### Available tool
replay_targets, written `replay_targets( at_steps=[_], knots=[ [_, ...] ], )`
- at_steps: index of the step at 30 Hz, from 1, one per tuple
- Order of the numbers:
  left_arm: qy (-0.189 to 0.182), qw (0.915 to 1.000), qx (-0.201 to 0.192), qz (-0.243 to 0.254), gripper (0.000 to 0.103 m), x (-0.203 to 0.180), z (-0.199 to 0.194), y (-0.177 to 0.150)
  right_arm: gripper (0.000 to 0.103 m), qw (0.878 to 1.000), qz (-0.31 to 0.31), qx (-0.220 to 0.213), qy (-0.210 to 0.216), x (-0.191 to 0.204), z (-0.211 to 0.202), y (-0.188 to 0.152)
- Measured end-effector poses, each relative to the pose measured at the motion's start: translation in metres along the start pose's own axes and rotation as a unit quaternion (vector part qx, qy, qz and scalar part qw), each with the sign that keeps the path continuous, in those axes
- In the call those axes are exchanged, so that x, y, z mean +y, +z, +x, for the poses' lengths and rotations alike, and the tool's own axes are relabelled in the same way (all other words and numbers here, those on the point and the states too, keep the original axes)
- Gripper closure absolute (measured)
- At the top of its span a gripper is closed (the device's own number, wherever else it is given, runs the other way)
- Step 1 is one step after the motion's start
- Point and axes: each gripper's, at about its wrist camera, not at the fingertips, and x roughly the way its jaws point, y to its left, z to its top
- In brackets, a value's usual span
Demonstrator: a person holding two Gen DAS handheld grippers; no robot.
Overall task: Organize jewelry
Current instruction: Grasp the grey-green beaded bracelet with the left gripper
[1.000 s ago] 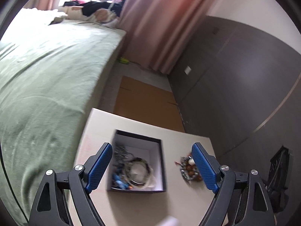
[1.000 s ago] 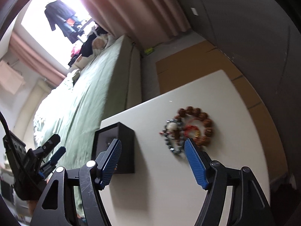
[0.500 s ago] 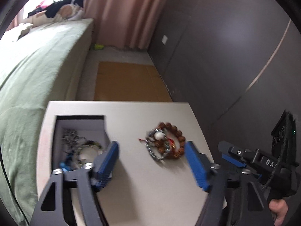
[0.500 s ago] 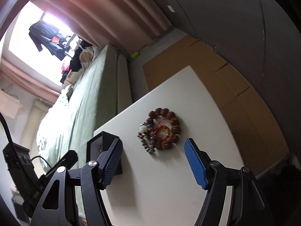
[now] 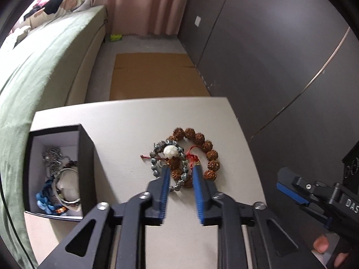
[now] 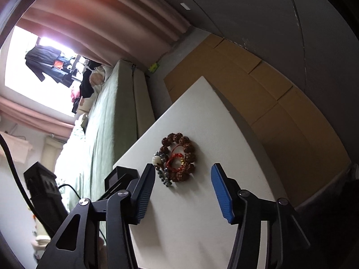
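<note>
Left wrist view: left gripper (image 5: 179, 171) hangs over the bracelet pile, blue-padded fingers (image 5: 165, 180) narrowed to a small gap that straddles the near beads; whether they already pinch anything cannot be told.
Pile: brown knobbly-seed bead bracelet (image 5: 207, 150) with a grey-blue stone bead bracelet (image 5: 157, 165) (carrying one white carved bead (image 5: 170, 152)) and a red knotted cord (image 5: 191, 157) overlapping it, lying flat on the white tabletop (image 5: 125, 134).
Destination: black open-topped cardboard box with white lining (image 5: 86, 154), just left of the pile, already holding a silver chain (image 5: 52, 158), a pale bangle (image 5: 67, 183) and blue beads (image 5: 43, 199); its nearness probably keeps the carry short.
Right gripper (image 6: 182, 188): fingers wide apart, holding nothing, poised near the same pile (apparently waiting, or ready to steady it).
Step in hand: likely closing on one bracelet to lift it into the box.
Risk: the overlapped strands may drag each other up together.
</note>
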Motion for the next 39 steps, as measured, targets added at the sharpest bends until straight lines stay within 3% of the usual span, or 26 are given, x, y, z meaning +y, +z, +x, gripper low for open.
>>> replay_targets(
  at_steps=[9,17,28,39],
  knots=[
    [0.033,0.9989,0.029,0.011,0.096,-0.016,0.039,0.001,0.051,1.000,0.028,0.008,0.007,-0.018,0.006,0.008],
    [0.054,0.9976,0.040,0.017,0.096,-0.018,0.054,0.003,0.051,0.998,0.041,0.016,0.034,-0.021,0.013,0.015],
    [0.074,0.9940,0.070,0.040,0.096,-0.023,0.076,0.016,0.051,0.998,0.045,0.018,0.039,-0.022,0.015,0.014],
    [0.040,0.9920,0.119,0.007,0.092,-0.005,0.080,0.027,0.051,0.998,0.042,0.022,0.035,-0.019,0.019,0.014]
  ],
)
